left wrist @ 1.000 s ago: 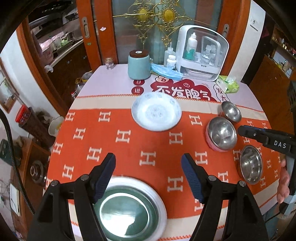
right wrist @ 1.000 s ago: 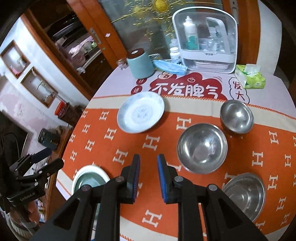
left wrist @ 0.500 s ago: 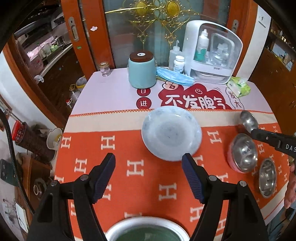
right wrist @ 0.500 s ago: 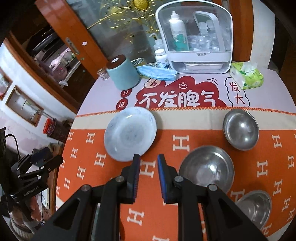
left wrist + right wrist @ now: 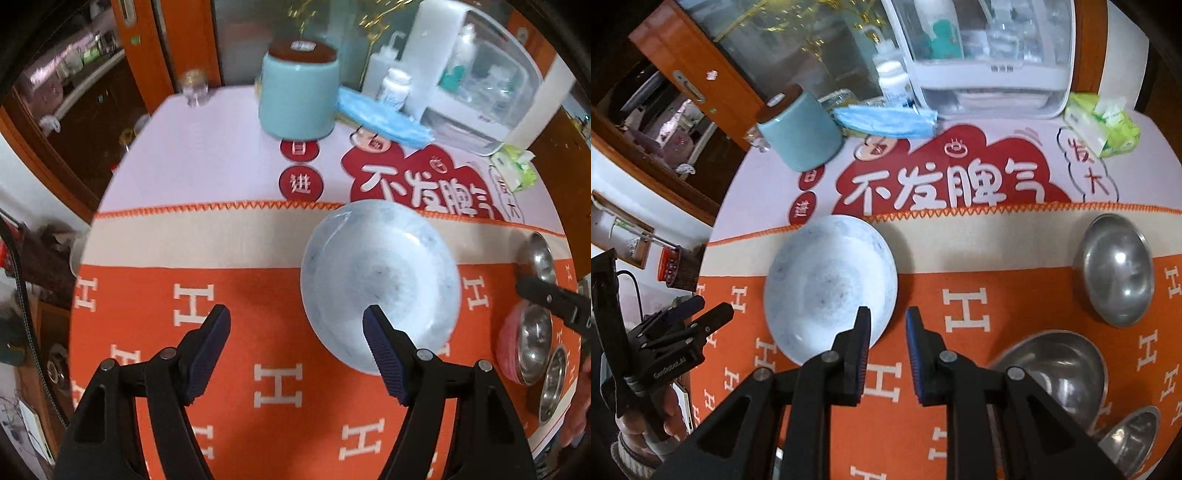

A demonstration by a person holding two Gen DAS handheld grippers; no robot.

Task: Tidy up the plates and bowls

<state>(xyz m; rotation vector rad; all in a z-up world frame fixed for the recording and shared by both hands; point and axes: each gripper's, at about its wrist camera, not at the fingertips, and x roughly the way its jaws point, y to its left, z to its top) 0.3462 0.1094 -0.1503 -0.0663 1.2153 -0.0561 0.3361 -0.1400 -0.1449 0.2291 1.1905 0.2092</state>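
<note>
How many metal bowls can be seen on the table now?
3. A small bowl sits farthest back on the right, a large bowl in front of it, and a third bowl nearest the table's edge, partly cut off. Others may be out of view.

Left gripper (image 5: 297, 319): jaws are held wide apart, nothing between the pads; it is pointed steeply downward. In the right wrist view it is seen at the left edge, gripped around its handle by the left hand (image 5: 655, 424), fingers wrapped.

Right gripper (image 5: 886, 319): jaws are set narrowly apart, a slim gap is left between the blue ribbed pads (image 5: 862, 345), nothing is clamped. It is also angled steeply down. Its black tip is seen entering from the right edge in the left wrist view.
</note>
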